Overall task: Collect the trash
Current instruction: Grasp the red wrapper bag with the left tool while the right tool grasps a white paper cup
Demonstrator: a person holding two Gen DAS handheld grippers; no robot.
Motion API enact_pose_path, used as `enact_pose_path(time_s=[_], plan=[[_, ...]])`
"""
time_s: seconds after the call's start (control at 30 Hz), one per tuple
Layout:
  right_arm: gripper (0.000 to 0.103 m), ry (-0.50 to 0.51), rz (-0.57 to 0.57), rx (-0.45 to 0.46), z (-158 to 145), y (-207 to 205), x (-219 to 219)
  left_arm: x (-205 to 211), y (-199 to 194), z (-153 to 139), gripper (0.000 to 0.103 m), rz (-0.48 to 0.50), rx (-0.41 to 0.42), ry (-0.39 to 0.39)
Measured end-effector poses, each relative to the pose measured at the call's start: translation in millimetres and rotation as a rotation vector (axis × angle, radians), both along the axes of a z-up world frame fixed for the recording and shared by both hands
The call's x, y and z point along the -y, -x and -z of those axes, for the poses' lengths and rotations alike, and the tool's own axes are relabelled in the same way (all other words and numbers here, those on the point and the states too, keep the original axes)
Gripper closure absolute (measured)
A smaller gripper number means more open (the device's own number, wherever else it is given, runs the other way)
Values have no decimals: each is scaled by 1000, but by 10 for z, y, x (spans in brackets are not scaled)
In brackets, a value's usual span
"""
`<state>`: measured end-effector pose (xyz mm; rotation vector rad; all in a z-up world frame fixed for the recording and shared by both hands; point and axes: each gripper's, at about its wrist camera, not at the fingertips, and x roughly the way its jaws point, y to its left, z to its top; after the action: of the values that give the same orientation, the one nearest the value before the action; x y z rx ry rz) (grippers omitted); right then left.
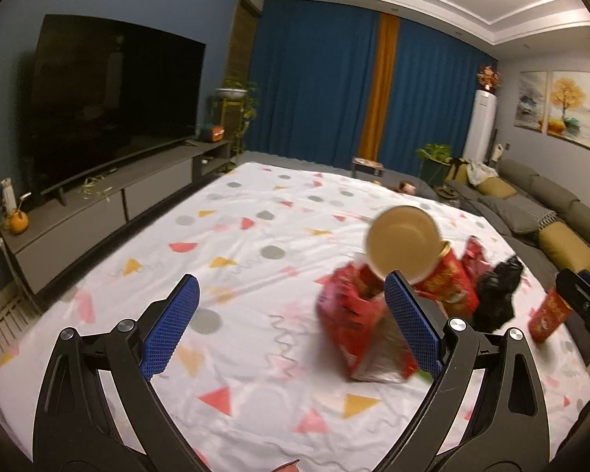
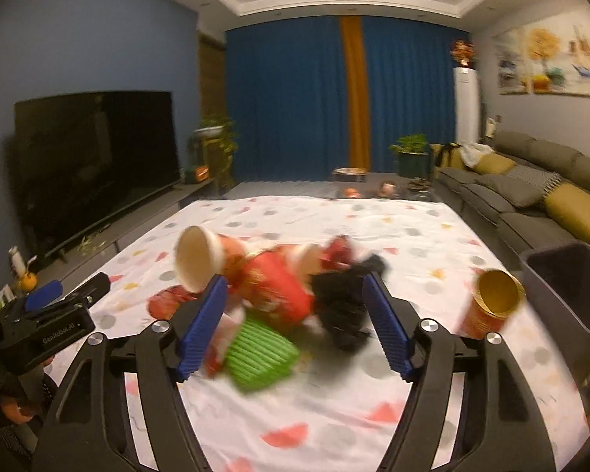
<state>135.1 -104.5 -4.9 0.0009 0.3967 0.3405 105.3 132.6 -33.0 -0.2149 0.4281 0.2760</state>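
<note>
Trash sits piled mid-table on the patterned cloth: cups, red wrappers, a black bag. Your right gripper hangs wide open just near of it, holding nothing. Your left gripper is wide open too, empty, left of the pile.

Each camera sits just behind its own gripper's two blue-padded fingers, low over the patterned tablecloth and facing down the room toward the blue curtains. The left wrist view looks from the television side, angled rightward; the right wrist view looks straighter, from nearer the sofa. Both share the close trash pile, blurred, and the tablecloth.
</note>
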Motion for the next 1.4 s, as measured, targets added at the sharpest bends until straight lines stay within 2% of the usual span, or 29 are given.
enact_pose_path(time_s=[0.27, 0.43, 0.5, 0.63, 0.67, 0.7, 0.87, 1.07, 1.3, 1.4], plan=[[41, 48, -68, -57, 75, -419, -542, -322, -47, 1, 10, -49, 2, 21], [53, 75, -78, -77, 123, -646, -793, -417, -75, 12, 10, -48, 5, 36], [63, 85, -82, -88, 142, -713, -856, -445, -92, 25, 10, -43, 5, 47], [74, 112, -85, -103, 205, -832, -980, -453, -119, 54, 10, -21, 1, 63], [83, 119, -85, -107, 222, -855, -992, -451, -132, 68, 10, -11, -1, 64], [87, 125, -85, -109, 236, -868, -1004, -440, -139, 77, 10, -2, -2, 65], [99, 125, -71, -90, 247, -860, -962, -309, -160, 96, 10, 62, 0, 48], [99, 78, -45, -37, 113, -742, -777, -175, -212, 129, 10, 153, -4, 69], [99, 0, -27, 7, -86, -471, -455, -26, -363, 244, 10, 254, -50, 104], [99, -22, -20, 15, -110, -337, -319, 18, -466, 319, 15, 293, -88, 119]])
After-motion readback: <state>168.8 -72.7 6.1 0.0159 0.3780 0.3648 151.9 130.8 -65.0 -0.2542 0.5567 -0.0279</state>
